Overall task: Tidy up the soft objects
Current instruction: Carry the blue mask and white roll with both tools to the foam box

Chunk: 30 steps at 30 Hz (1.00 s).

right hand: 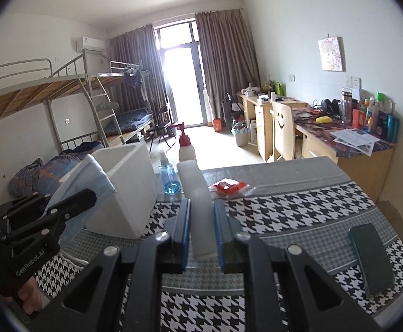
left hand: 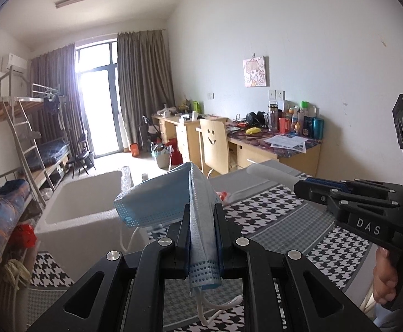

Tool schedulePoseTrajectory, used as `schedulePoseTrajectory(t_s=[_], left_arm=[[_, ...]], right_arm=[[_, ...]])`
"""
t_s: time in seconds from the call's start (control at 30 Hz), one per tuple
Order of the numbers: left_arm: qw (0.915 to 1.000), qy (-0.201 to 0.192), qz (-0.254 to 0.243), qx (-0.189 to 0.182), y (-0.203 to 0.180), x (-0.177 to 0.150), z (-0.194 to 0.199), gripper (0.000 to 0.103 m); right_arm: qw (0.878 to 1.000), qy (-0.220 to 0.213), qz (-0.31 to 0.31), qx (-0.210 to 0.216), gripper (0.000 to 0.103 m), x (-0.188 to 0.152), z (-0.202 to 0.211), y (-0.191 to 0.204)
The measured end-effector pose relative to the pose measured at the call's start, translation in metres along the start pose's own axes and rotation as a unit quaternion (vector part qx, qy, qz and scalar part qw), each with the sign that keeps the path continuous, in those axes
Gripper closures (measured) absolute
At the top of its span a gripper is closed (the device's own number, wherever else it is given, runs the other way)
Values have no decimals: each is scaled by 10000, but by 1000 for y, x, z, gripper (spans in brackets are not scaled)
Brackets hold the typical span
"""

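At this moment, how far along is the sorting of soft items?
Nothing visibly packed yet: the white foam box looks empty. In hand: left gripper clamps a blue face mask; right gripper clamps a white foam strip. Left: a red packet on the houndstooth tablecloth.

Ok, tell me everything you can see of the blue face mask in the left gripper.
The face mask is a pale blue disposable type, thin non-woven fabric with dotted seams and white ear loops hanging below. It is folded roughly in half, the fold ridge on top, and pinched between the fingers of the left gripper, lifted off the houndstooth tablecloth. From the right wrist view it hangs just in front of the white foam box.
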<state>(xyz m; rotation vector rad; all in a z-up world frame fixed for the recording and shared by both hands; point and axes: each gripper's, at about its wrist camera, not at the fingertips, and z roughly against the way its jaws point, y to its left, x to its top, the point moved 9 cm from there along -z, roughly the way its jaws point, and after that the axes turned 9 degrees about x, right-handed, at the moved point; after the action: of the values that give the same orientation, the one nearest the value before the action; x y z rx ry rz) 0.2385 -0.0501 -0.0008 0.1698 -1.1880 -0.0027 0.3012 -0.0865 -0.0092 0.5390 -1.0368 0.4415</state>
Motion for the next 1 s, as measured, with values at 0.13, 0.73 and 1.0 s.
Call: schedulePoseTrajectory(t_s=[0.13, 0.73, 1.0], left_arm=[[10000, -54, 63, -4, 4, 8, -2, 89], [9994, -127, 203, 261, 29, 31, -24, 89], [9987, -117, 267, 429, 44, 38, -34, 89]], right_arm=[[10000, -20, 18, 32, 83, 5, -4, 3], [10000, 16, 20, 40, 83, 25, -30, 10], [9999, 47, 114, 92, 83, 35, -42, 22]])
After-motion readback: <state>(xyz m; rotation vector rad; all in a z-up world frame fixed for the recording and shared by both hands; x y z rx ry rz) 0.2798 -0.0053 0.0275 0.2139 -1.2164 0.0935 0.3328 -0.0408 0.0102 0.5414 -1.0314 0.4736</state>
